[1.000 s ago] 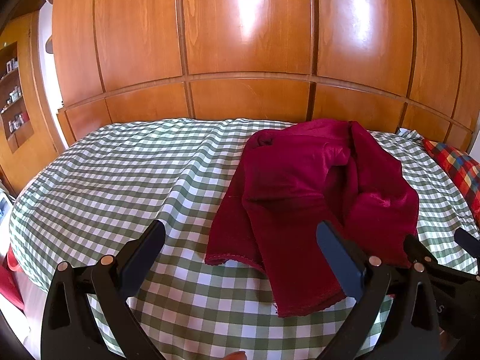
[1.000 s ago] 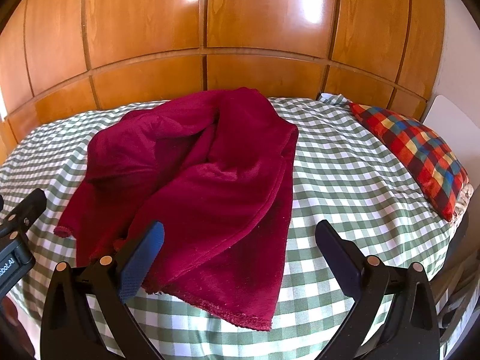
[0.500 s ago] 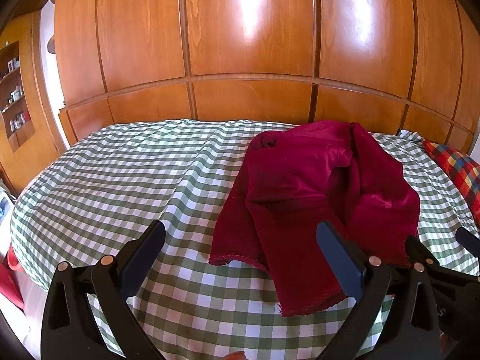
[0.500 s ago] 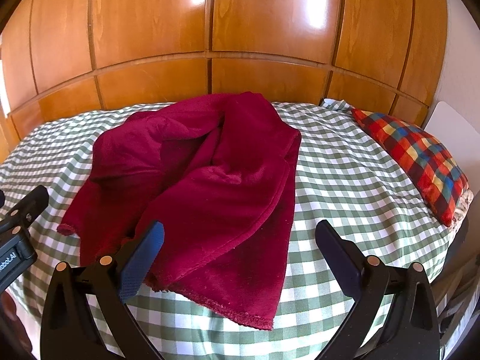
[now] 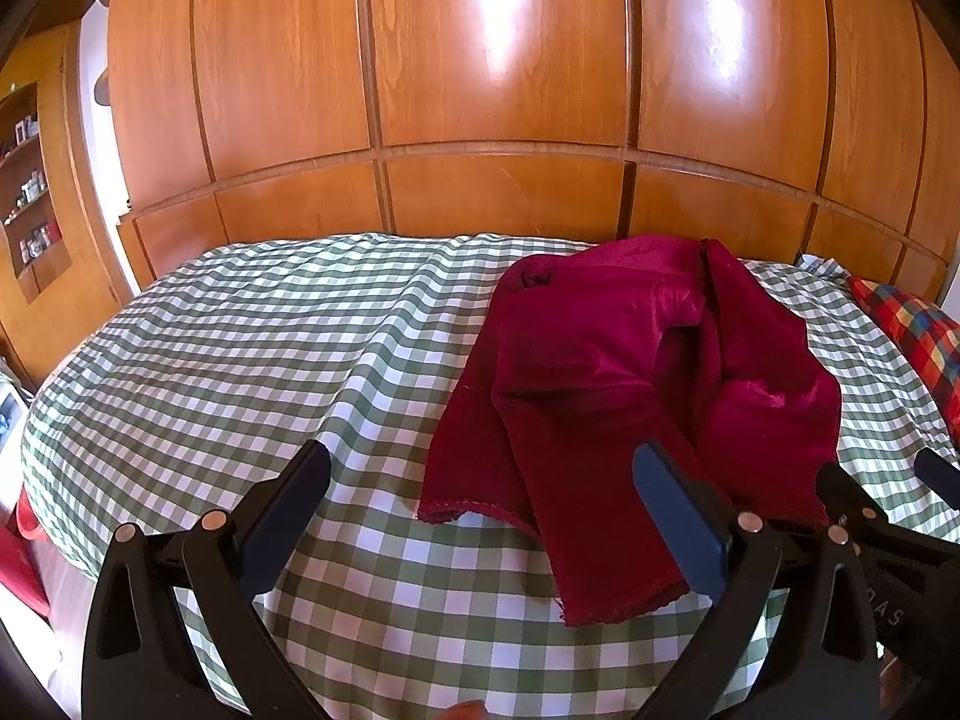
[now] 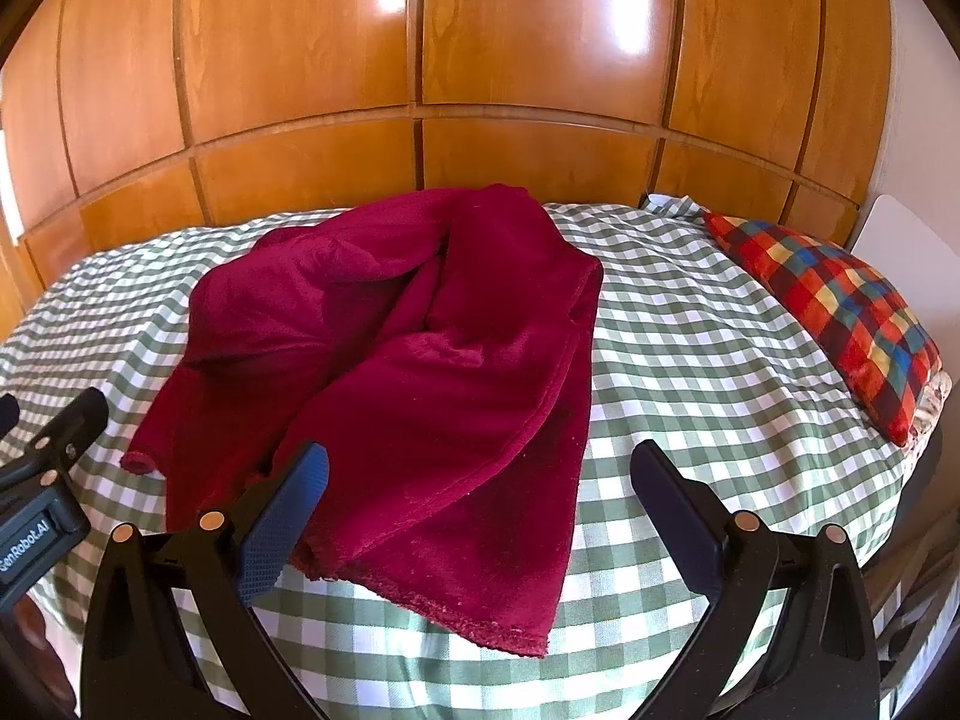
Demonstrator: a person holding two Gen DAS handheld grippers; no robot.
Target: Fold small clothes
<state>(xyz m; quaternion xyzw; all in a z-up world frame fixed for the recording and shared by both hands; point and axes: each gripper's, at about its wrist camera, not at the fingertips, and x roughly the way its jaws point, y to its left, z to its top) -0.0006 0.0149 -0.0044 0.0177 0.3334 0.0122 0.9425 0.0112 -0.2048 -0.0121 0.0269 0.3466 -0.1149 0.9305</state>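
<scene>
A crumpled dark red velvety garment [image 5: 618, 384] lies on a green-and-white checked bed cover [image 5: 240, 360]; it also shows in the right wrist view [image 6: 420, 372]. Its hemmed ends point toward me. My left gripper [image 5: 480, 480] is open and empty, held above the bed just short of the garment's near left hem. My right gripper [image 6: 480, 474] is open and empty, held over the garment's near edge. Each gripper shows at the edge of the other's view.
A multicoloured plaid pillow [image 6: 840, 312] lies at the bed's right end. Glossy wooden panelling [image 5: 480, 90] rises right behind the bed. Wooden shelves [image 5: 30, 198] with small items stand at far left. The bed's near edge drops off below both grippers.
Both grippers have drifted slightly back and up, so the garment sits a little lower in both views. Both stay open; the garment has not moved.
</scene>
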